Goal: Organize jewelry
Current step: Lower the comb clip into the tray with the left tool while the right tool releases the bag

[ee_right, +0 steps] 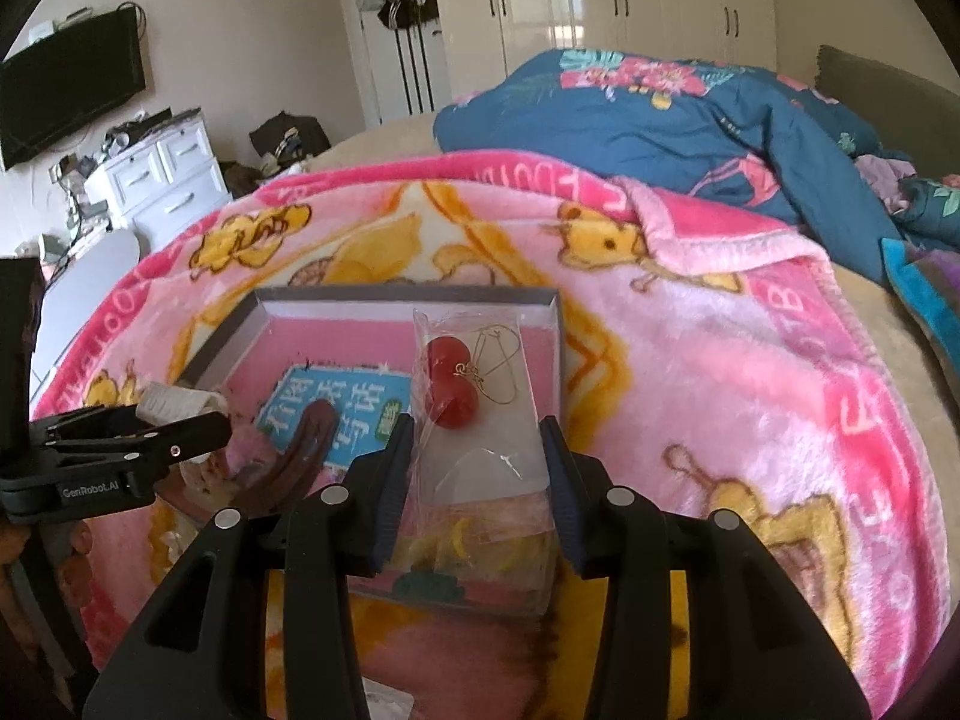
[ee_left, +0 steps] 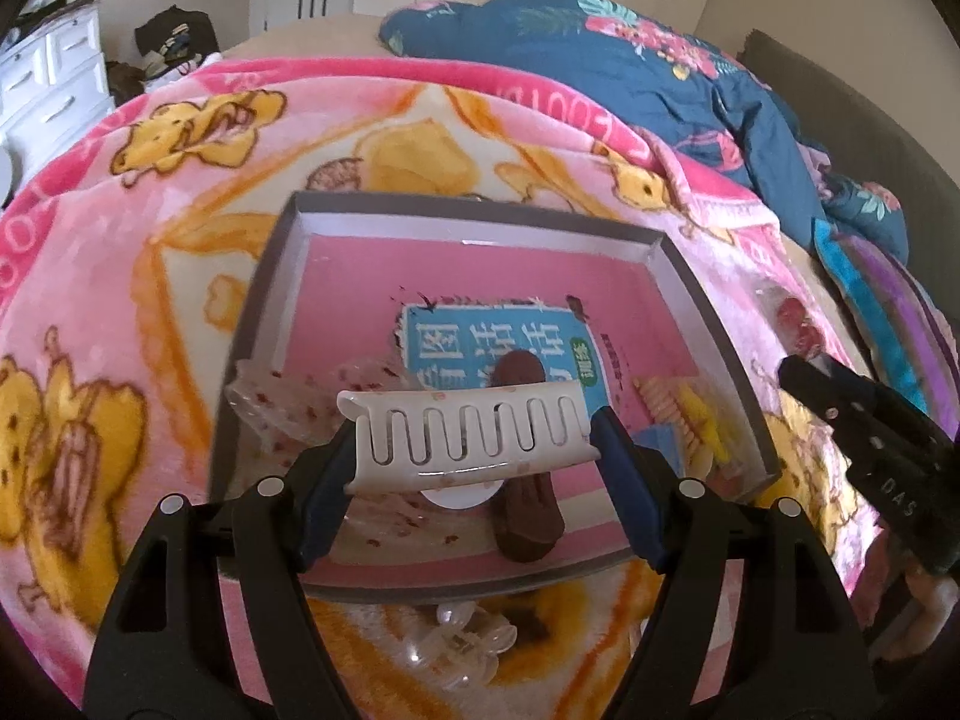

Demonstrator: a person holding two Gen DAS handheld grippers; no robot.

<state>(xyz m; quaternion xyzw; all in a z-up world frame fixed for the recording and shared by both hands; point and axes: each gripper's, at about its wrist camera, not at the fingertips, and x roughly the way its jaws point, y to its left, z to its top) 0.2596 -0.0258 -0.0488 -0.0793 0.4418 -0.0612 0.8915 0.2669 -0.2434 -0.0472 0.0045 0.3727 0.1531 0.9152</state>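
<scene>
Left wrist view: the white hair claw [ee_left: 471,435] is being carried crosswise between the blue pads of the left tool [ee_left: 474,450], which is clenched on its two ends, teeth facing the camera. It is hanging above the near half of the grey-rimmed tray [ee_left: 708,300], directly over a brown hair clip [ee_left: 528,516] and beside a clear speckled claw [ee_left: 270,408] at the tray's left wall.

Right wrist view: the right tool [ee_right: 477,474] is gripping a clear plastic bag [ee_right: 480,396] by its side edges; inside it, red bead earrings [ee_right: 450,384] with thin gold hooks are showing. The bag is standing over the tray's right portion, above a pack of yellow items [ee_right: 474,546].

Judged step: both items are being brought down for placement in the tray, which is lying on the pink blanket [ee_right: 750,390] spread over the bed.

Procedure for a clean placement:
- Lower each item until it is resting on the tray floor before releasing; a drop from height is likely to bounce the claw out.
- Set the white claw on bare pink floor to the left of the brown clip, not stacked on it.
- Lay the bag flat, since it is limp and likely to fold.
- Keep the two tools apart while descending; they are working close together.
- Avoid pressing on the tray, as the soft bed beneath is likely to let it tilt.
</scene>
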